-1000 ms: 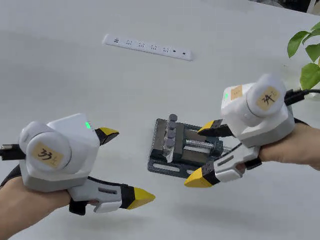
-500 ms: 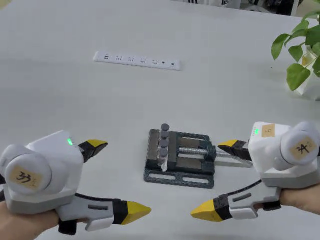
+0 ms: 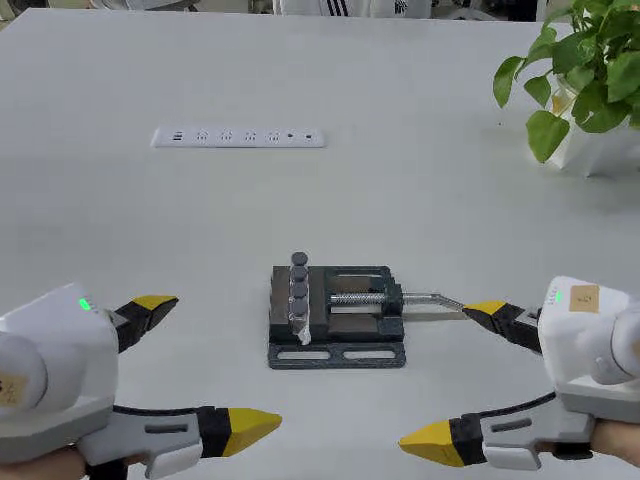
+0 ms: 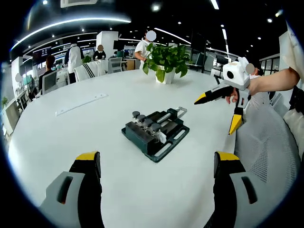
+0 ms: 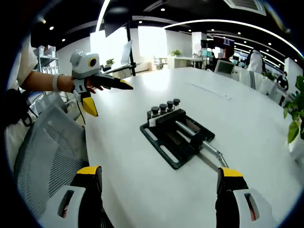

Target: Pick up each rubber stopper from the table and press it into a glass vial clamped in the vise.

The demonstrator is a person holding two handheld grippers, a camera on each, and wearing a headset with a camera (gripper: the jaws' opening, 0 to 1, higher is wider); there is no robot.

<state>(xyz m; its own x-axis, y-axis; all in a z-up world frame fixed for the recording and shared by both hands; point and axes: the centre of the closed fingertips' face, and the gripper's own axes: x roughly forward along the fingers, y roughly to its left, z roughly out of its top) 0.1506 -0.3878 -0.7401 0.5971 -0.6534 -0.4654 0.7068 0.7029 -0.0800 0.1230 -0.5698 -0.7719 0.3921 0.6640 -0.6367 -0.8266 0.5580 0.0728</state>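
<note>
A big white table (image 3: 420, 200) is seen, with a green plant (image 3: 585, 60) at its far right and a white power strip (image 3: 238, 137) laid flat well beyond the work. The left gripper (image 3: 222, 361) is held low at the near left, and its jaws are spread wide with nothing between them. The right gripper (image 3: 437, 374) is held low at the near right, and its jaws are spread wide too, with nothing held in them. Both are kept apart from the vise (image 3: 350, 352), which is set on the table between them, a little farther away. The vise's thin handle (image 3: 435, 298) is pointed toward the right gripper's upper tip and is near it, but it is not touched. Four small glass vials (image 3: 299, 322) are clamped upright in a row at the left end of the vise. A dark rubber stopper (image 3: 299, 259) is seen on top of each vial. So every vial looks plugged, and the job is judged to be done or very nearly done. How hard each stopper is pushed in cannot be told, so a last press may be all that is left.
</note>
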